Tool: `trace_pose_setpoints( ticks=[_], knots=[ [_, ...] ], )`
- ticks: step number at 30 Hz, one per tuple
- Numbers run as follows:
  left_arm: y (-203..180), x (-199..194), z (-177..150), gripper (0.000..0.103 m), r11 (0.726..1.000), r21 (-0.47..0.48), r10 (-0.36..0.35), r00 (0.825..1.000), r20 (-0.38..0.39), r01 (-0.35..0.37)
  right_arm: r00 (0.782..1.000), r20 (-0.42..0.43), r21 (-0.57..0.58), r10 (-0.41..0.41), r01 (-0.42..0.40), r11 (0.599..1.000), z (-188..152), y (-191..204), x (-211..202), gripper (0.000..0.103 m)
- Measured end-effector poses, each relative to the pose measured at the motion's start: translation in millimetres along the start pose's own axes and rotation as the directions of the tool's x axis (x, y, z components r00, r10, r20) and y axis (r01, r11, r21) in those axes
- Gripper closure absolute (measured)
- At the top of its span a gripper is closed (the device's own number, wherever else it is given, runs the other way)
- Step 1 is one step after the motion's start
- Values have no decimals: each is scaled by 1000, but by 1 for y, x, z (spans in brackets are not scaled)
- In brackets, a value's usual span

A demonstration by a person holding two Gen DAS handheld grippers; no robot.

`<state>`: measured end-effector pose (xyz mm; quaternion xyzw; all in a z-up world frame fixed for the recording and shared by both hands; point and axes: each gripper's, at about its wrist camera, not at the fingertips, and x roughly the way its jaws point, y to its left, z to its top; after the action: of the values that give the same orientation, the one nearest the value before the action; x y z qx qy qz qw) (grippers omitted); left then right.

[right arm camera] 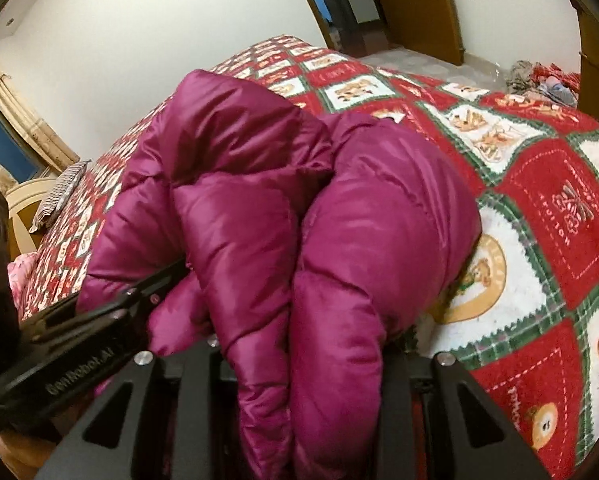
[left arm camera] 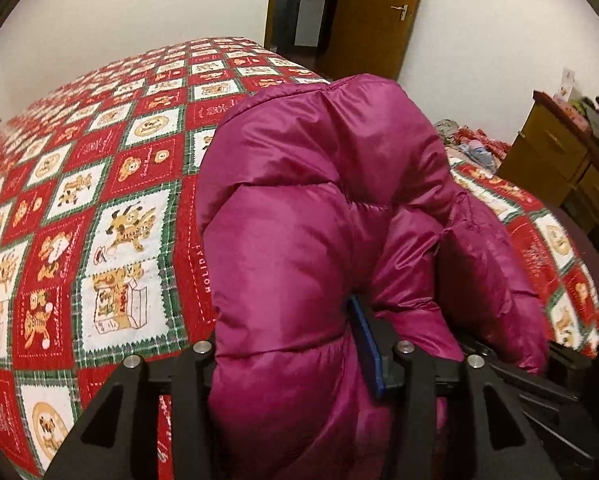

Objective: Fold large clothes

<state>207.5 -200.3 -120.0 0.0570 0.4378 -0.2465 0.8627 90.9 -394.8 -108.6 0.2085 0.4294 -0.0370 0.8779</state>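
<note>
A magenta puffer jacket (left arm camera: 323, 208) is bunched up and lifted over the near edge of the bed. My left gripper (left arm camera: 295, 364) is shut on a thick fold of it; a blue pad (left arm camera: 366, 344) shows against the fabric. My right gripper (right arm camera: 311, 360) is shut on another fold of the same jacket (right arm camera: 283, 208), which fills the space between its fingers. The left gripper's black body (right arm camera: 83, 336) shows at the lower left of the right wrist view, close beside the right one. The fingertips of both are hidden by the fabric.
The bed has a red, green and white patchwork cover (left arm camera: 99, 200) with bear pictures. A wooden dresser (left arm camera: 559, 156) stands at the right, with a heap of clothes (left arm camera: 471, 144) beside it. A wooden door (left arm camera: 375, 16) is behind. A striped pillow (right arm camera: 59, 196) lies at the bed's far left.
</note>
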Motion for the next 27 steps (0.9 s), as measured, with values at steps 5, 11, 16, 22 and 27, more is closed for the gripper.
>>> trace_pose_setpoints(
  ticks=[5,11,16,22,27],
  knots=[
    [2,6,-3,47,1000,22,18,999,26,-18,1000,-4,-10,-24,24,1000,-3,3,-3,70],
    [0,0,-11,47,997,81,15,998,62,-20,1000,-3,38,-28,28,999,-8,-4,-10,63],
    [11,-4,-15,46,996,81,-45,997,67,40,998,32,47,-61,59,997,-11,-12,-27,40],
    [15,-13,-16,41,997,74,-34,997,71,28,948,232,-2,-218,224,975,-13,8,-91,37],
    [38,-33,-18,40,997,21,-71,995,64,69,919,324,-93,-224,267,959,13,44,-110,68]
  ],
)
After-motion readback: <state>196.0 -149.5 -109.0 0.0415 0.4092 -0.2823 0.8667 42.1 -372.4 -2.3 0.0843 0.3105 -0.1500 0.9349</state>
